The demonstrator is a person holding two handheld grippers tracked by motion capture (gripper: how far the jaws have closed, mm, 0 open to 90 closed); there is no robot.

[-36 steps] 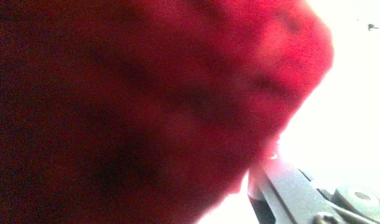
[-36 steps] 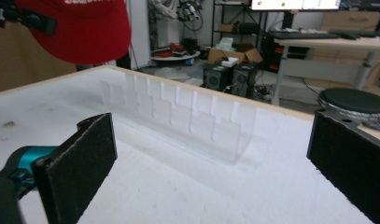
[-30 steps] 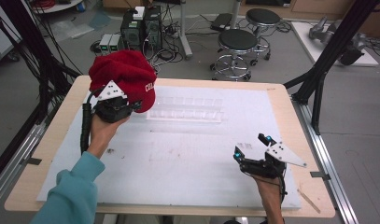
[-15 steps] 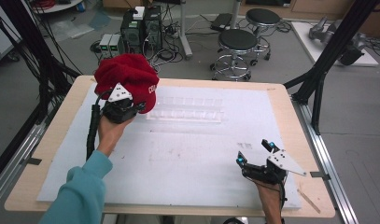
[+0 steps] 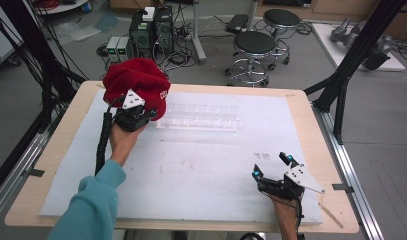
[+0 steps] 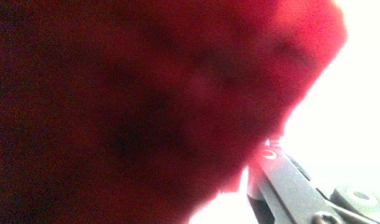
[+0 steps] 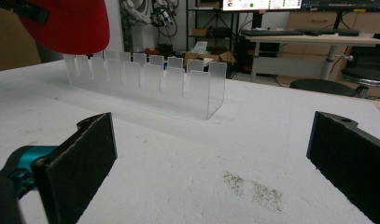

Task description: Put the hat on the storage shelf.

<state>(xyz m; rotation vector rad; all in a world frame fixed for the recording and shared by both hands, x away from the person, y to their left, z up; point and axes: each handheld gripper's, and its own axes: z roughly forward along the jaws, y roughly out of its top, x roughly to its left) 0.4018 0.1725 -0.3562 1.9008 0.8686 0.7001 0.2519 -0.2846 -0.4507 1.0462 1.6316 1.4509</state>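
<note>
The left gripper (image 5: 141,111) has carried the red cap (image 5: 136,85) a little farther toward the table's far left corner and higher than half a second ago, so the cap now hangs above the left end of the clear rack (image 5: 198,117). In the left gripper view the cap (image 6: 145,102) crowds the lens, and one black jaw shows pressed against its edge, so the jaws look clamped on the fabric, though the second jaw is hidden. I judge the cap is being brought over to sit on the rack's slotted uprights, and it is nearly in place for lowering. The right gripper (image 5: 272,167) has slid slightly toward the near right edge of the white mat (image 5: 201,175) and rests there, well apart from the rack (image 7: 145,79), its jaws spread wide with nothing between them.
</note>
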